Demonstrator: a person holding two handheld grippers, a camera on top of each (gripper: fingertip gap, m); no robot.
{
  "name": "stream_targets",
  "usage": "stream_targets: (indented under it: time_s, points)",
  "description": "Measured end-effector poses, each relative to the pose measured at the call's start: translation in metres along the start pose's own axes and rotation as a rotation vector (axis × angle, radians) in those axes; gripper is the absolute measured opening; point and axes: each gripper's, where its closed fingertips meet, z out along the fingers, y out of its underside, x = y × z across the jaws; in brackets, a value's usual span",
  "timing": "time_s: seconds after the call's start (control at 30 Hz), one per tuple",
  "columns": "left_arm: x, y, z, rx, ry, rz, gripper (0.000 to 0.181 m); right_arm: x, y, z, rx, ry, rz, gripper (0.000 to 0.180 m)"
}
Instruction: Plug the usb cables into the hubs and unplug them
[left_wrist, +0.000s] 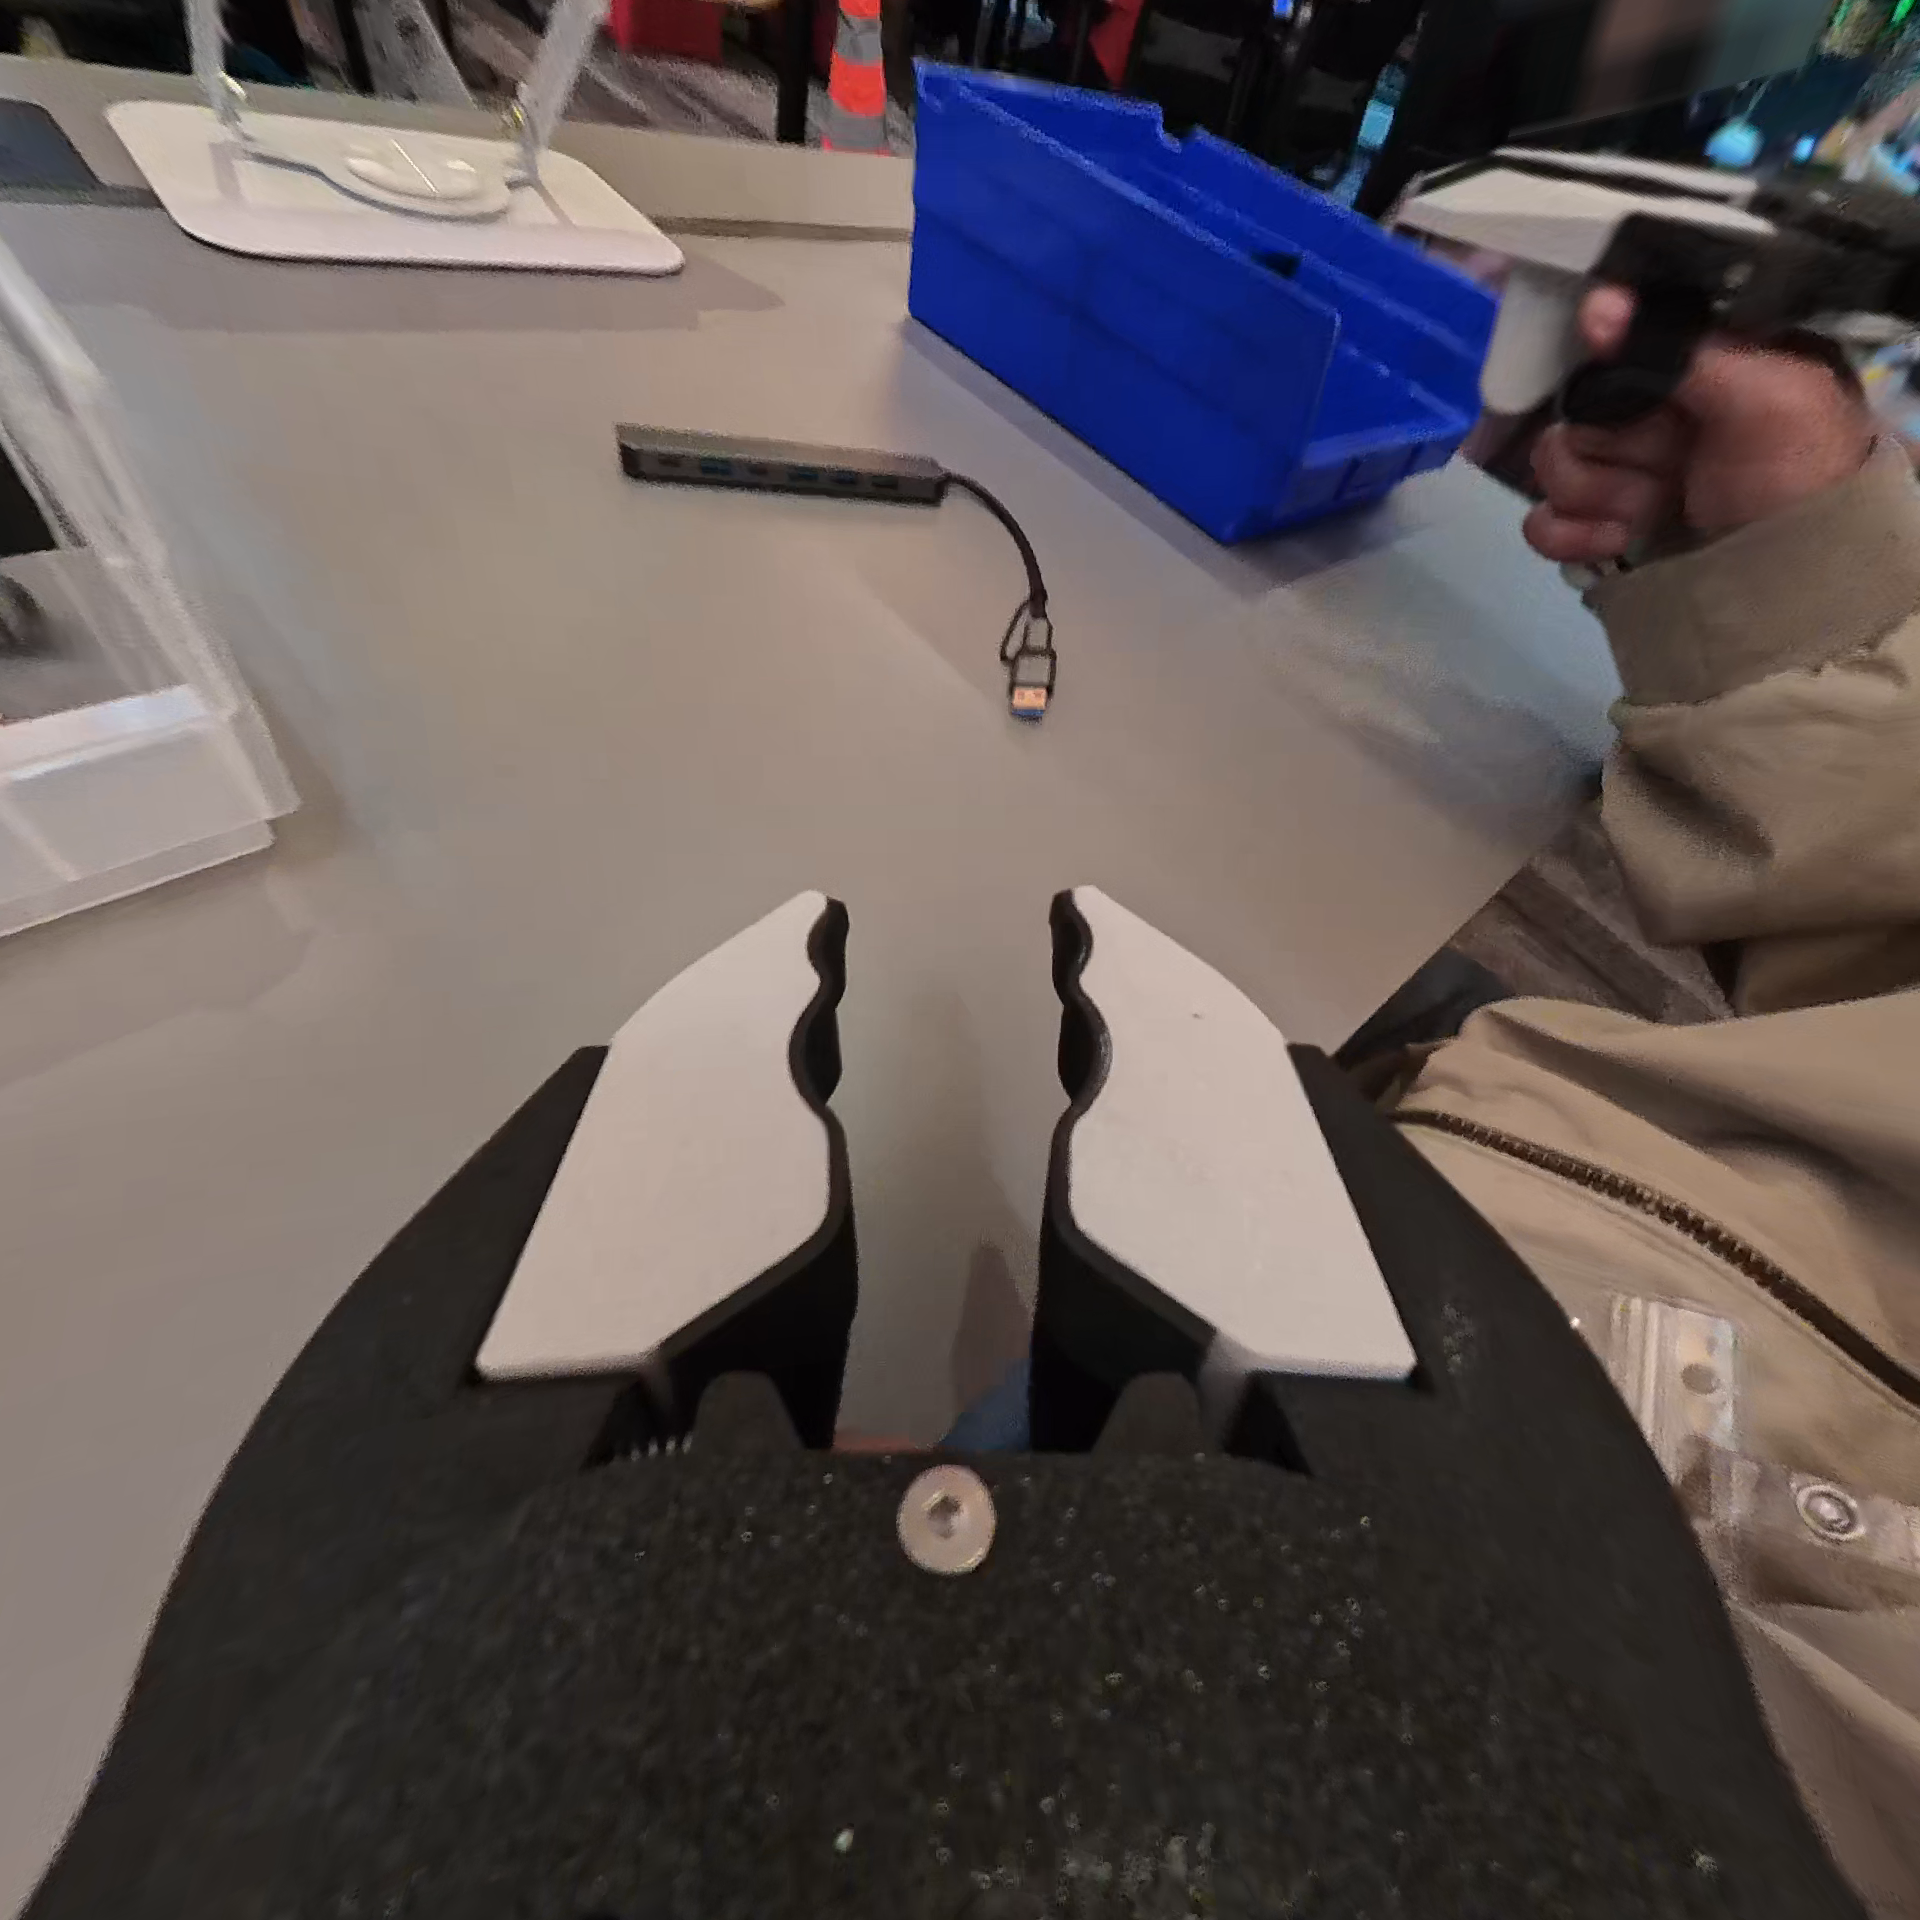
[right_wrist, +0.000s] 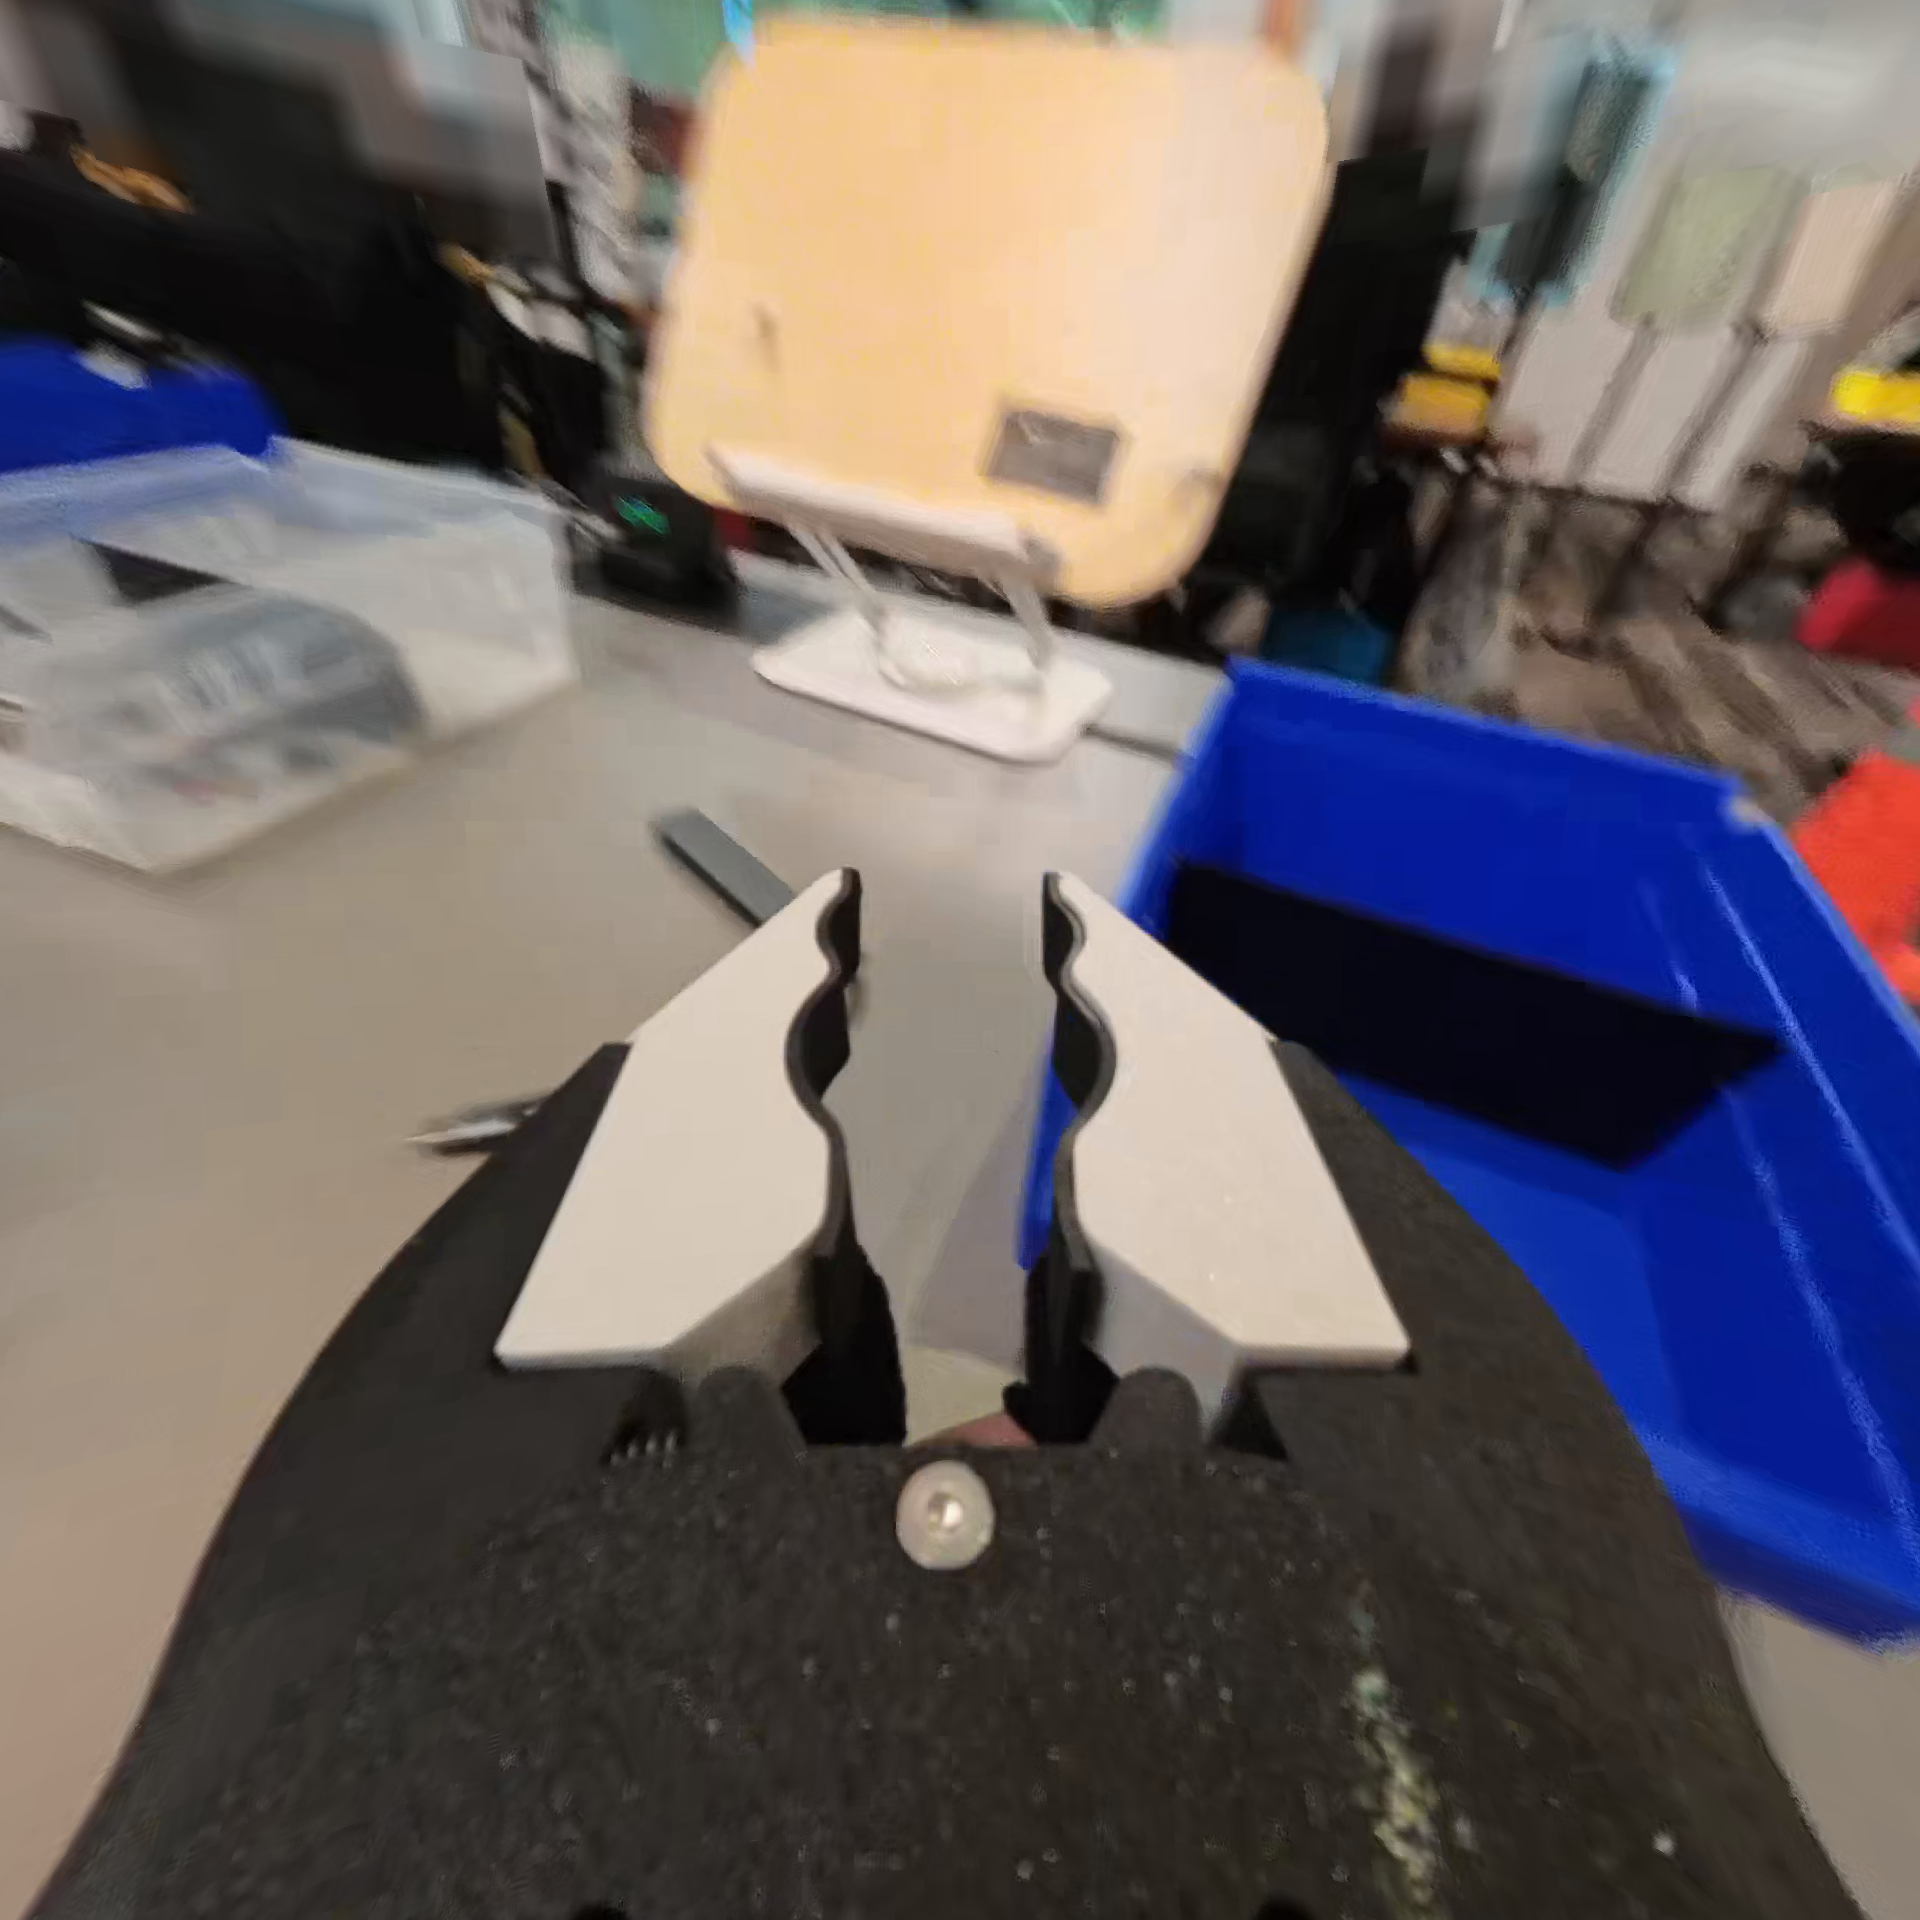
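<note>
Left wrist view: hub (left_wrist: 779, 468) beyond parted tool (left_wrist: 948, 914)

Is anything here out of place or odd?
Nothing stands out. The USB hub lies flat on the table, its cable plug free beside it; the blue bin stands upright.

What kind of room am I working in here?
Probably a lab or workshop: a grey worktable with a USB hub, a blue parts bin, and cluttered racks and gear behind, though blurred.
</note>
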Motion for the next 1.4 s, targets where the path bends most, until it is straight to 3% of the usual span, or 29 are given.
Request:
stream_targets:
  time_s: [0.07,0.17,0.27,0.53,0.73,0.83,0.87,0.93,1.23,1.4]
  points:
    - [-0.008,-0.004,-0.004,0.031,-0.018,-0.032,0.038,-0.041,-0.014,-0.006,0.043,-0.174,-0.007,0.035]
    - [-0.020,-0.001,-0.005,0.017,-0.041,-0.077,0.038,-0.113,0.007,-0.008,-0.019,-0.469,0.044,0.034]
    - [-0.047,-0.001,-0.011,0.009,-0.146,-0.096,0.039,-0.155,0.038,-0.001,-0.113,-0.589,0.072,0.035]
    - [-0.184,-0.027,-0.064,-0.038,-0.600,-0.168,0.057,-0.152,0.055,0.006,-0.155,-0.555,-0.018,0.038]
    - [-0.238,-0.060,-0.060,-0.055,-0.637,-0.201,0.057,-0.133,0.056,0.012,-0.163,-0.517,0.042,0.038]
    - [-0.264,-0.050,-0.055,-0.146,-0.652,-0.306,0.037,-0.129,0.054,0.012,-0.157,-0.514,0.074,0.038]
    - [-0.265,-0.049,-0.052,-0.153,-0.610,-0.330,0.010,-0.127,0.054,0.013,-0.158,-0.510,0.079,0.038]
    - [-0.261,-0.057,-0.048,-0.093,-0.528,-0.380,0.003,-0.125,0.056,0.013,-0.163,-0.505,0.079,0.038]
    - [-0.186,-0.156,-0.070,0.251,-0.412,-0.026,0.002,-0.128,0.058,0.013,-0.174,-0.507,0.056,0.037]
    - [-0.102,-0.206,-0.086,0.530,-0.200,0.011,0.002,-0.128,0.058,0.012,-0.168,-0.499,0.044,0.036]
